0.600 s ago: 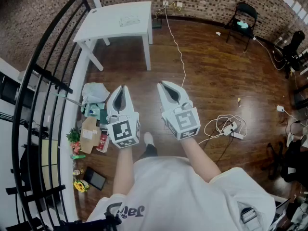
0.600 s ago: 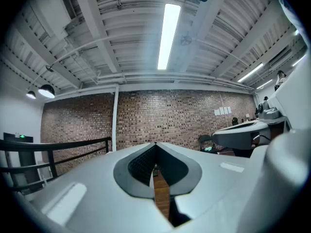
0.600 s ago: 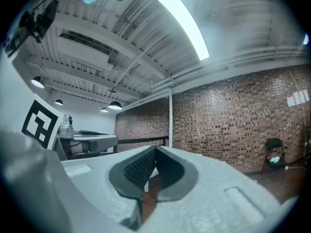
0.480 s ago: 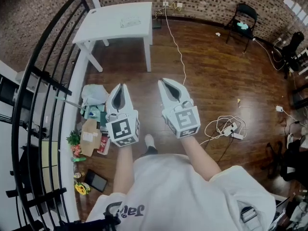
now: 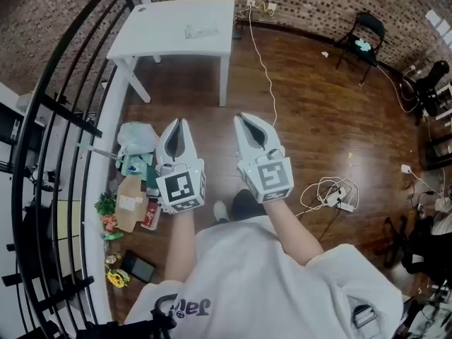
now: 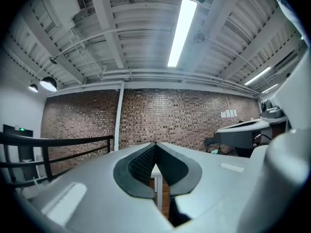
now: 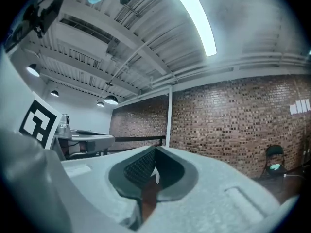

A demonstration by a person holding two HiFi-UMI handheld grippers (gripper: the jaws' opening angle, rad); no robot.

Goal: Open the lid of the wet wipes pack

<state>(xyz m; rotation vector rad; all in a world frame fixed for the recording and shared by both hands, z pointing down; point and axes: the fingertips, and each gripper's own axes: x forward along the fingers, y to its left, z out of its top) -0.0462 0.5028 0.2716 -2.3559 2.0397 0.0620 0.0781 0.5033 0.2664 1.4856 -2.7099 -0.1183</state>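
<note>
As framed from nearest to farthest, showed first a white shirt [image 5: 247, 281] and two bare forearms reaching forward from it. Showed next the left hand-held gripper [image 5: 179, 124] and the right hand-held gripper [image 5: 244, 121], level, side by side and slightly apart. Recorded both as closed, each gripper view giving jaws pressed tip to tip with nothing between them, only brick and ceiling beyond.

Placed a pale shoe [image 5: 220, 210] just below the two hand-held grippers on the wooden floor [image 5: 318, 119]. Located, to the left of the left hand-held gripper, a heap of clutter beside a black railing [image 5: 63, 111]: a cardboard box [image 5: 131, 198], a pale plastic bag [image 5: 138, 136] and a red can [image 5: 150, 210]. Located, to the right of the right hand-held gripper, a loose coil of white cord with a power strip [image 5: 337, 193]. Traced a long white cable [image 5: 265, 69] across the floor to the brick wall [image 5: 318, 2].

Placed the wet wipes pack [image 5: 201, 30] well beyond both hand-held grippers, lying flat on the white tabletop [image 5: 162, 37], untouched and too small for its lid to be made out. Included, far off at upper right, a black folding chair [image 5: 361, 34] near the wall.
</note>
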